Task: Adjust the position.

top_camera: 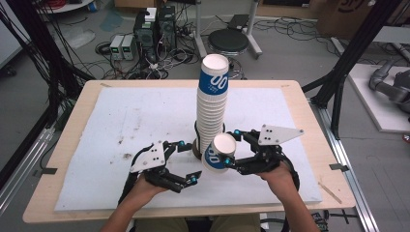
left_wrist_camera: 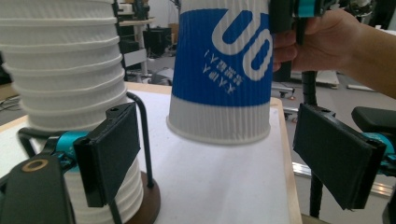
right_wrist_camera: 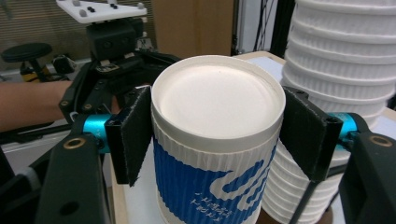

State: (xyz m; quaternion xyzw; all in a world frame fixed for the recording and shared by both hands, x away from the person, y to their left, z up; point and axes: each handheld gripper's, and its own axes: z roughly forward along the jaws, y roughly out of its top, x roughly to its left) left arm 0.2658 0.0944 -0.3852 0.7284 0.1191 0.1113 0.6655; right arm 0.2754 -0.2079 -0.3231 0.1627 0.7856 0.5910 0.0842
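Gripping a single blue-and-white paper cup (top_camera: 217,153) upside down with the right tongs (top_camera: 230,149), one black pad pressed on each side of it, flat white bottom facing up and toward the camera in the right gripper view (right_wrist_camera: 217,140). Held off the surface, not resting on anything, rim hanging clear above the white foam sheet (top_camera: 121,125) as seen from the left gripper view (left_wrist_camera: 222,70). Sitting just beside the tall cup stack (top_camera: 212,101), on its near right side, so close the ribbed white sleeves fill the edge of both gripper views (right_wrist_camera: 336,93).

Stack itself standing upright near the middle of the surface (top_camera: 309,125), on a round brown base (left_wrist_camera: 147,200) with a thin black wire post (left_wrist_camera: 142,135) running up alongside it, top cup showing the same blue band.

Left tongs (top_camera: 188,162) wide apart, holding nothing, low over the foam on the near left of the stack. From their own camera: left pad (left_wrist_camera: 109,154) right up against the lower stack, can't tell if actually touching; right pad (left_wrist_camera: 338,154) well off to the side; held cup floating between and beyond them, higher up.

Hands (top_camera: 145,186) coming in from the near edge, one behind each tool.
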